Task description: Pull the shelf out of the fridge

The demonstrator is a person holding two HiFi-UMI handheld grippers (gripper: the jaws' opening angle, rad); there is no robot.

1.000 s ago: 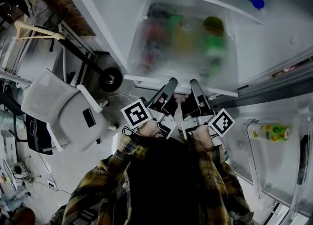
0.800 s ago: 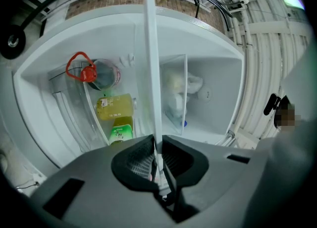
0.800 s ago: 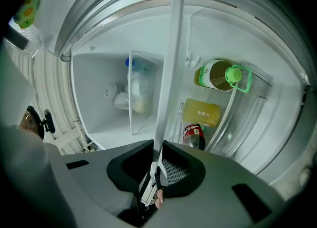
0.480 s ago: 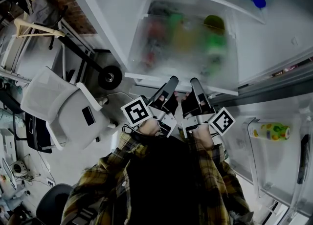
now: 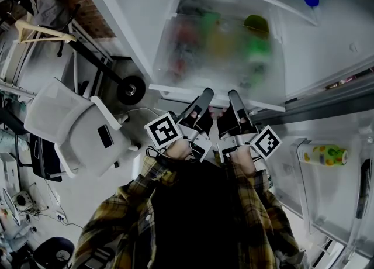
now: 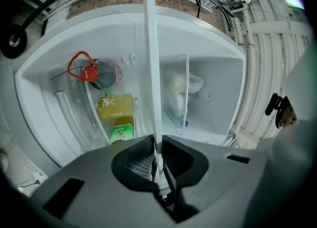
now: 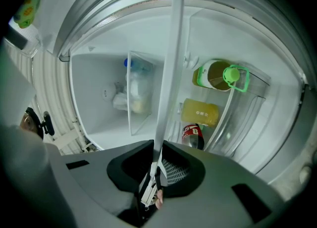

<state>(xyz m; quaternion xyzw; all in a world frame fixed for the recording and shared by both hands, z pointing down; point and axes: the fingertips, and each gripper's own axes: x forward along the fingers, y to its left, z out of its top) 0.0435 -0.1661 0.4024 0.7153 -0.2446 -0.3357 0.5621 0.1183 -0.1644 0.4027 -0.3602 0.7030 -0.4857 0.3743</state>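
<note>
Gripping the front lip of the shelf (image 5: pixel 216 94), I have the left fingers (image 6: pixel 138 161) and the right fingers (image 7: pixel 172 170) each closed down to a narrow gap, with the thin white edge pinched between the pads. The two grips sit side by side near the middle of that lip, neither hand nearer than the other. The lip's long axis runs across me, left to right. I judge the pull must come straight back toward my chest with both hands even, or the shelf may skew against the fridge's side walls. The panel is see-through and looks smooth, so the pinch on its rim is all that holds it. It sits inside the fridge, above a yellow bottle (image 7: pixel 199 112) and a cola bottle (image 7: pixel 192 135) that show blurred beneath it. Out in the room, an office chair (image 5: pixel 76 127) stands to my left. The open door, with a bottle (image 5: pixel 322 155) in its rack, is to my right.
</note>
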